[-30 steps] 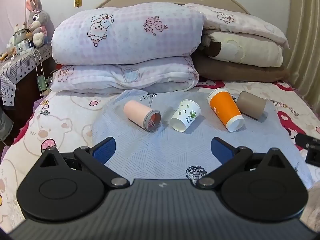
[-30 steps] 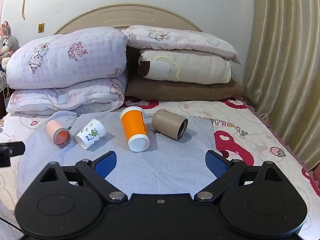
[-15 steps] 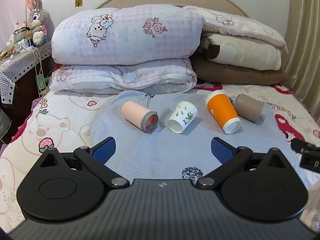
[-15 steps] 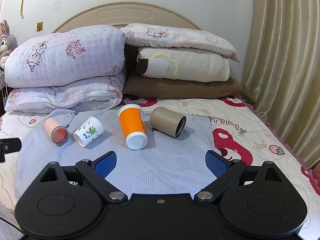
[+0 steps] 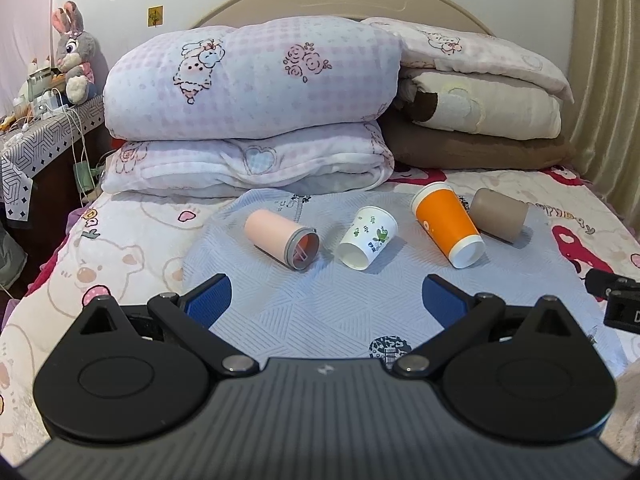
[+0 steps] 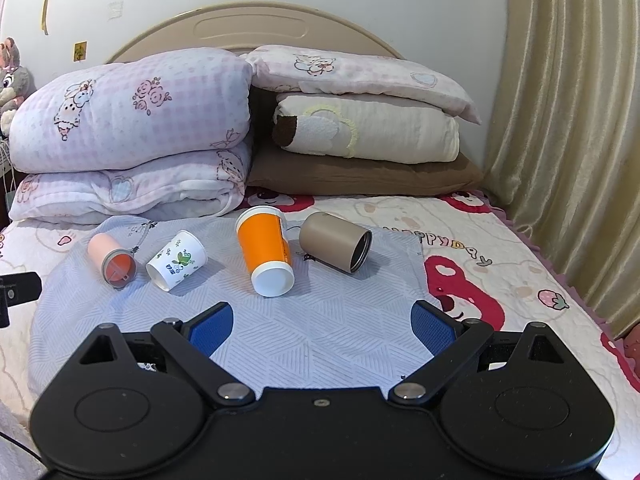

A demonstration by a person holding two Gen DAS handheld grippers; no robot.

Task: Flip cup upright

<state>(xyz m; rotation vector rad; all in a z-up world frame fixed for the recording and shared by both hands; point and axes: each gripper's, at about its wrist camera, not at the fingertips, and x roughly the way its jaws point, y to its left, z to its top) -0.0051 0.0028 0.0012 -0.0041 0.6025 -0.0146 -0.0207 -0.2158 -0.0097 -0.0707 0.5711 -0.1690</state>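
Note:
Several cups lie on their sides on a grey-blue mat (image 5: 320, 312) on the bed: a pink cup (image 5: 276, 236) (image 6: 110, 256), a white leaf-print paper cup (image 5: 366, 238) (image 6: 176, 260), an orange cup (image 5: 446, 224) (image 6: 266, 254) and a tan cup (image 5: 498, 214) (image 6: 336, 242). Their mouths point toward me. My left gripper (image 5: 326, 298) is open and empty, short of the pink and white cups. My right gripper (image 6: 322, 326) is open and empty, short of the orange cup. Each gripper shows at the edge of the other's view.
Folded quilts and pillows (image 5: 256, 92) (image 6: 360, 120) are stacked at the headboard behind the cups. A bedside table with a stuffed rabbit (image 5: 74, 60) stands at the left. A curtain (image 6: 572, 140) hangs at the right. The bed cover (image 5: 120, 248) surrounds the mat.
Both grippers have drawn back and slightly up from the cups, which now look smaller and farther. The cups have not moved. Both grippers stay open.

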